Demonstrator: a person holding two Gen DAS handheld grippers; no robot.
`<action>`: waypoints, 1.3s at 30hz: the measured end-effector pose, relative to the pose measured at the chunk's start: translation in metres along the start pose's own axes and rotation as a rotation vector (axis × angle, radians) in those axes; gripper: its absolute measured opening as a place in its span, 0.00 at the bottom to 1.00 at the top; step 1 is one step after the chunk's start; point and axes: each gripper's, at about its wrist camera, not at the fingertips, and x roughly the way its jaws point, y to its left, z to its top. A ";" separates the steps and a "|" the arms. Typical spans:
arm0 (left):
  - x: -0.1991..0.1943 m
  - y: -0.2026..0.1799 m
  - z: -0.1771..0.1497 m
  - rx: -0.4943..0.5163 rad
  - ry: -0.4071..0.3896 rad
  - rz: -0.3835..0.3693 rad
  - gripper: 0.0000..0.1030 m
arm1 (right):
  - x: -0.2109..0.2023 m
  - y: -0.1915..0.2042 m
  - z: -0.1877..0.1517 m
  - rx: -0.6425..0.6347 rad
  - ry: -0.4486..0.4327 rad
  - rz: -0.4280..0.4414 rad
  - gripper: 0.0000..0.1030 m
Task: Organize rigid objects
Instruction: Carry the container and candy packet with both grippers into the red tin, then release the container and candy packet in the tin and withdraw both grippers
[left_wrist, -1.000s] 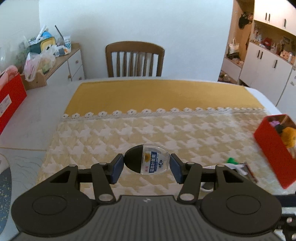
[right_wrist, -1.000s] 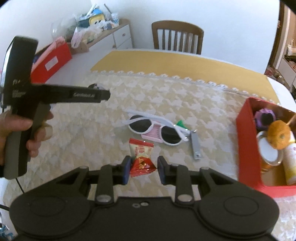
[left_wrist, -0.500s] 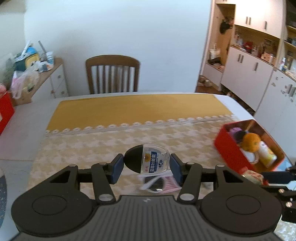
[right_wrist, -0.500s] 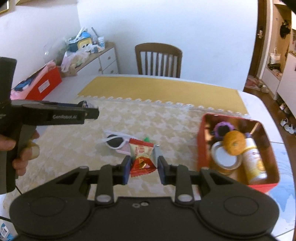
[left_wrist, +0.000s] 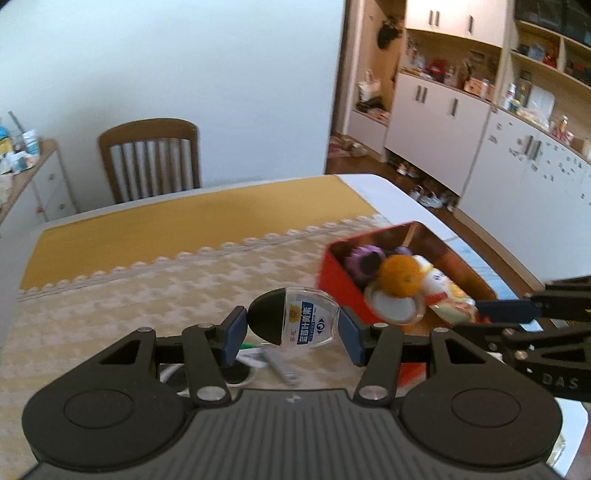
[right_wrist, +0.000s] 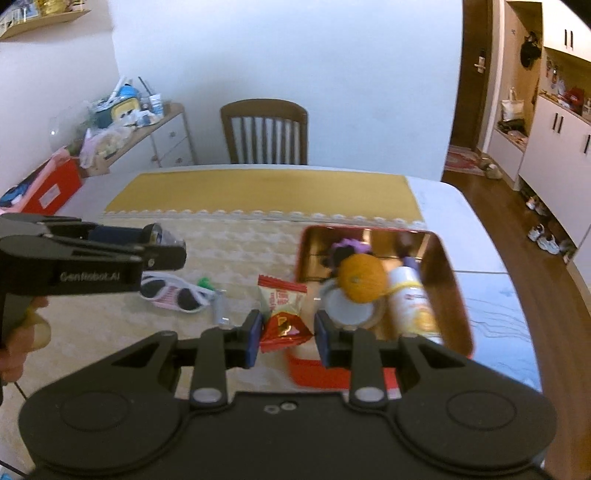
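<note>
1. Though looking light and stiff, seeming slippery on its clear curved shell: small bottle (left_wrist: 293, 320), black-capped, being pinched end to end by the left gripper (left_wrist: 291, 334), cap against the left pad, clear base against the right.
2. Crinkling softly and weighing little: red snack packet (right_wrist: 282, 320), being squeezed across its lower half by the right gripper (right_wrist: 284, 338), top flaring free.
3. Hanging above the table near the red tin (right_wrist: 460, 321)'s near-left corner, both awaiting release inside.
</note>
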 end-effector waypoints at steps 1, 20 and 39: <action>0.002 -0.007 0.001 0.007 0.005 -0.006 0.52 | 0.000 -0.006 -0.001 0.001 0.001 -0.004 0.29; 0.079 -0.110 0.011 0.109 0.182 -0.057 0.52 | 0.040 -0.103 0.015 0.017 0.028 -0.014 0.29; 0.120 -0.130 0.012 0.068 0.273 -0.032 0.52 | 0.127 -0.131 0.049 0.017 0.123 0.000 0.29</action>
